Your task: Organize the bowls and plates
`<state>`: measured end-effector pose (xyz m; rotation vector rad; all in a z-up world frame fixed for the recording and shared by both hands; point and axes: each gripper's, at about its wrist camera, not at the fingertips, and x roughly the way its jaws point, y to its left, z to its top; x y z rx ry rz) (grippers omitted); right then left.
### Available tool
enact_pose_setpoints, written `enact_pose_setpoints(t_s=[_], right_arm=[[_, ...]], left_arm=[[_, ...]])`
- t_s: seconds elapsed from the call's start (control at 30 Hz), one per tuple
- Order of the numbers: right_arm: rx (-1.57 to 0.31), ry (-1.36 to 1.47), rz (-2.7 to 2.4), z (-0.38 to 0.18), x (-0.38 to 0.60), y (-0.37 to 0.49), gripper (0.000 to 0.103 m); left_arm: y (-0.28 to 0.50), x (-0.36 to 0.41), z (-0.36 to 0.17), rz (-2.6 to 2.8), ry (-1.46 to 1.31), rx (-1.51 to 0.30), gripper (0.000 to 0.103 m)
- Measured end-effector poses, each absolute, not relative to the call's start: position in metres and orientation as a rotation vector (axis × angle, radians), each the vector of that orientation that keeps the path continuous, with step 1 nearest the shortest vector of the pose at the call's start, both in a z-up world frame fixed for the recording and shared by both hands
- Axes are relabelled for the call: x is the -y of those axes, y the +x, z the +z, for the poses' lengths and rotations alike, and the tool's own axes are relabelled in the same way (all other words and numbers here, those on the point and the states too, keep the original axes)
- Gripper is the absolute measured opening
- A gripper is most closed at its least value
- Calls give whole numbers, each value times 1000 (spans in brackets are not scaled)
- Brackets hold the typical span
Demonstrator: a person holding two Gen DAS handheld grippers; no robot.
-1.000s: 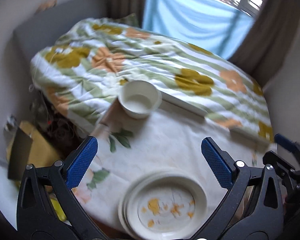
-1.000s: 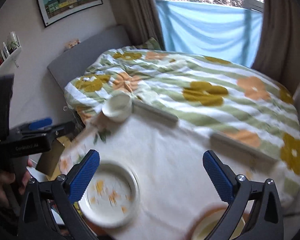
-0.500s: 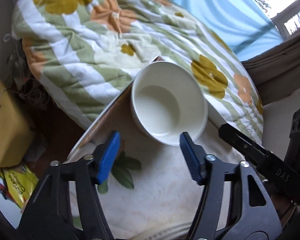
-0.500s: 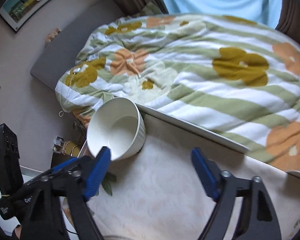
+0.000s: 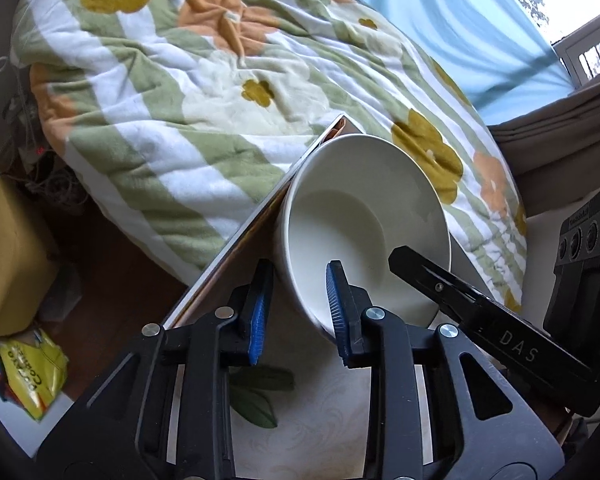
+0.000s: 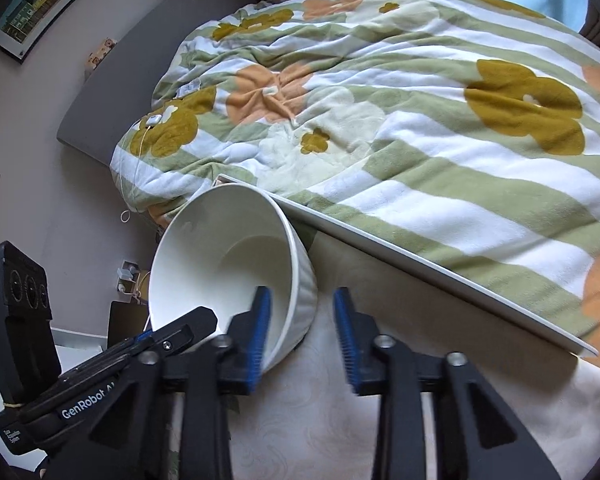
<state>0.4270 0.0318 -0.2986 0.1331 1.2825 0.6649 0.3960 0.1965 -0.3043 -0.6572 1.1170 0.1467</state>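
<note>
A white ribbed bowl (image 5: pixel 364 216) stands at the far left corner of the table, empty inside; it also shows in the right wrist view (image 6: pixel 228 264). My left gripper (image 5: pixel 296 312) straddles the bowl's near-left rim, one finger inside and one outside, jaws narrowed but a gap shows. My right gripper (image 6: pixel 302 332) straddles the bowl's near-right rim the same way, left finger inside, right finger outside. Whether either pair of pads presses the wall I cannot tell. The plates are out of view.
The table (image 6: pixel 340 432) has a cream patterned cloth. A bed with a flowered green-striped quilt (image 6: pixel 420 100) lies just behind the table. A yellow snack bag (image 5: pixel 28 372) and a yellow box (image 5: pixel 8 272) sit on the floor at left.
Both grippers moved forward from above the plates to the bowl at the table's far corner. Their jaws have narrowed around the bowl's rim, one on each side.
</note>
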Motion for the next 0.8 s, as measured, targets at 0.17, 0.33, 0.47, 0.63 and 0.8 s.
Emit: enact_pose_setpoints(t_s=[0.17, 0.33, 0.47, 0.63, 0.8], right_arm=[[-1267, 117, 662, -297, -36, 424, 20], [-1222, 155, 663, -285, -25, 417, 20], [-1166, 176, 657, -261, -10, 406, 20], [-1099, 177, 635, -218, 22, 373, 20], [-1064, 216, 564, -176, 83, 322, 20]], left_arm=[[395, -195, -296, 125, -633, -1079, 25], [394, -182, -273, 114, -550, -1041, 25], [382, -163, -247, 95, -506, -1010, 25], [355, -122, -204, 65, -454, -977, 25], [318, -58, -167, -3, -393, -969, 25]])
